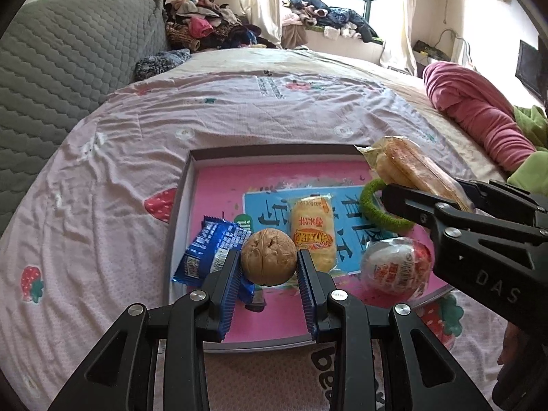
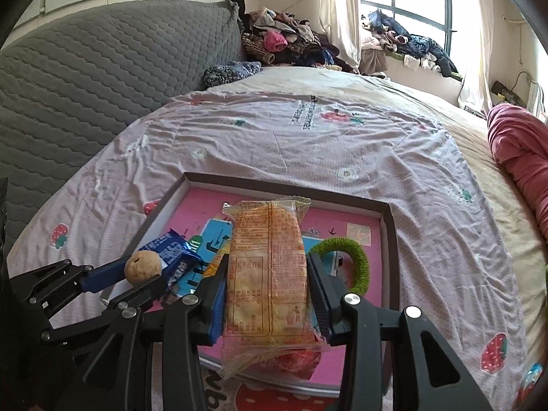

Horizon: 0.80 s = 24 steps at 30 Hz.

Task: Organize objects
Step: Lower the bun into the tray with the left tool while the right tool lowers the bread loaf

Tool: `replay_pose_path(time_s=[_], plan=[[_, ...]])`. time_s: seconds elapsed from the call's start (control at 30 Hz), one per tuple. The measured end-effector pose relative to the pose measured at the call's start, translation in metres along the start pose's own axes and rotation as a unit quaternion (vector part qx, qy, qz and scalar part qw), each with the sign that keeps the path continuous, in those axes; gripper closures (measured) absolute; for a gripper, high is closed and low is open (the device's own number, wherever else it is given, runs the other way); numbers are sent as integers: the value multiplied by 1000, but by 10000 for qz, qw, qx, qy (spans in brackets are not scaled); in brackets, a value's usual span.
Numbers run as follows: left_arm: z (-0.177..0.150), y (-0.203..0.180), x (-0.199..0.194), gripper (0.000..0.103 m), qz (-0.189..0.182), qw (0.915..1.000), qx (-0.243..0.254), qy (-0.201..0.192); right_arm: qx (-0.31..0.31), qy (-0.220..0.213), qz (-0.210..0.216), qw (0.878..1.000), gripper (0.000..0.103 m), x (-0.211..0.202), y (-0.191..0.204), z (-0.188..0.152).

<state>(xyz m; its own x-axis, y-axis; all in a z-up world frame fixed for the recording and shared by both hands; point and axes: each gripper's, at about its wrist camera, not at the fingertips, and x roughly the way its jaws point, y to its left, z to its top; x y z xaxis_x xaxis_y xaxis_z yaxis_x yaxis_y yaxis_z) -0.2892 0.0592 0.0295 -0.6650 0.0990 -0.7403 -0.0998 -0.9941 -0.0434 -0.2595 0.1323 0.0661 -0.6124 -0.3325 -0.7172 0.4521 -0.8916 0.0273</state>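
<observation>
**Walnut and snack pack held over the box lid**

Walnut (image 1: 269, 257) pinched between the left gripper (image 1: 269, 262) fingers, above the near part of the shallow box lid (image 1: 181, 205) on the bed (image 1: 120, 144). Right gripper (image 2: 269, 274) fingers clamp a wrapped snack pack (image 2: 269, 267) by its sides, also over the lid.

Risk: round shell could roll off the lid if released high; crinkly wrapper may slip; both grippers are close and could bump.

Lid holds: blue wrapper (image 1: 212, 250) across the left rim, yellow snack (image 1: 313, 231), foil egg (image 1: 397, 263), green ring (image 1: 383, 205).

Pink tray (image 1: 219, 185), strawberry-print sheet (image 1: 120, 157), green ring (image 2: 356, 257), perhaps woolly
</observation>
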Motion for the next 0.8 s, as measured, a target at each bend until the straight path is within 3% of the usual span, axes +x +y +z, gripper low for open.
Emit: replay_pose_path(time_s=[0.8], plan=[[-12,0,34,70,-109,9999,-49,18,-125,352,-76,9993,61,64,-1,0]])
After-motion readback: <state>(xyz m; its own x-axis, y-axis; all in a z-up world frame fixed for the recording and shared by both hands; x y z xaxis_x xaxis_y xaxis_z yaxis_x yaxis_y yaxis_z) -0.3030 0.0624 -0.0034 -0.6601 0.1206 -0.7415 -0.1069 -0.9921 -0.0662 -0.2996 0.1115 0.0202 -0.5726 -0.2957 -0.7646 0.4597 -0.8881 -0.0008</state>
